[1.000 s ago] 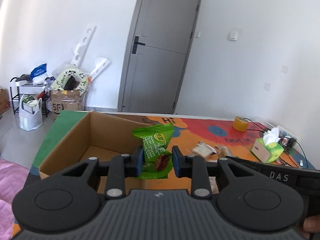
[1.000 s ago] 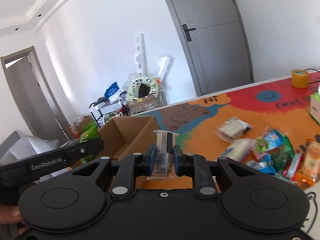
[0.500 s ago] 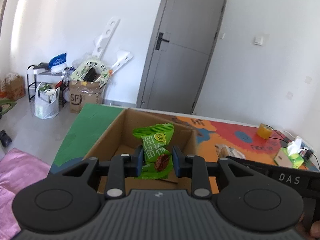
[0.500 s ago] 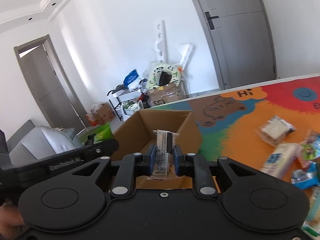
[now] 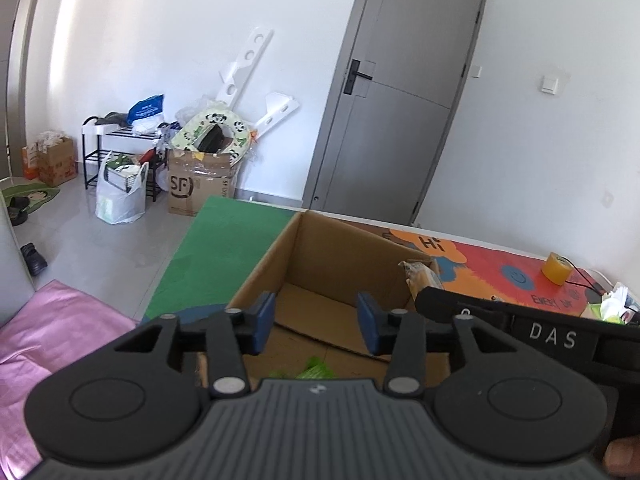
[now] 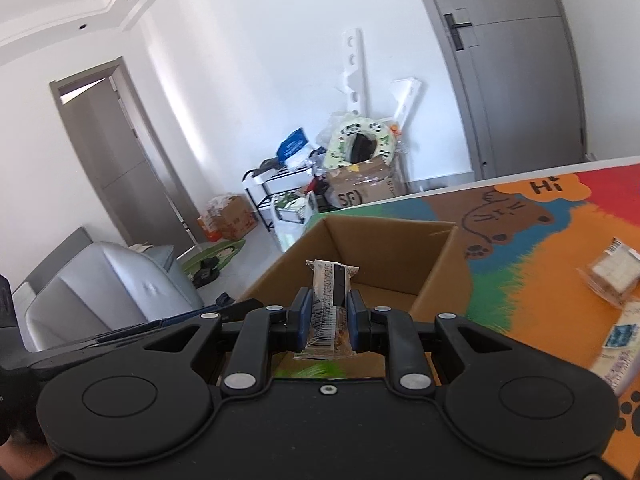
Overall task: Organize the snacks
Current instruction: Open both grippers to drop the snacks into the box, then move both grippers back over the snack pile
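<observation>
Only the right wrist view shows the right claw clenched on a clear-wrapped snack bar with a barcode label, held upright over the open brown cardboard box on the bench. The left wrist view shows the left claw released, its jaws having just been opening with nothing between them; a green snack packet lies in the box below it. That view also reads "DAS" on the right claw's black body. "Hi" is printed on the colourful bench mat, and "SF" on a taped carton on the floor.
</observation>
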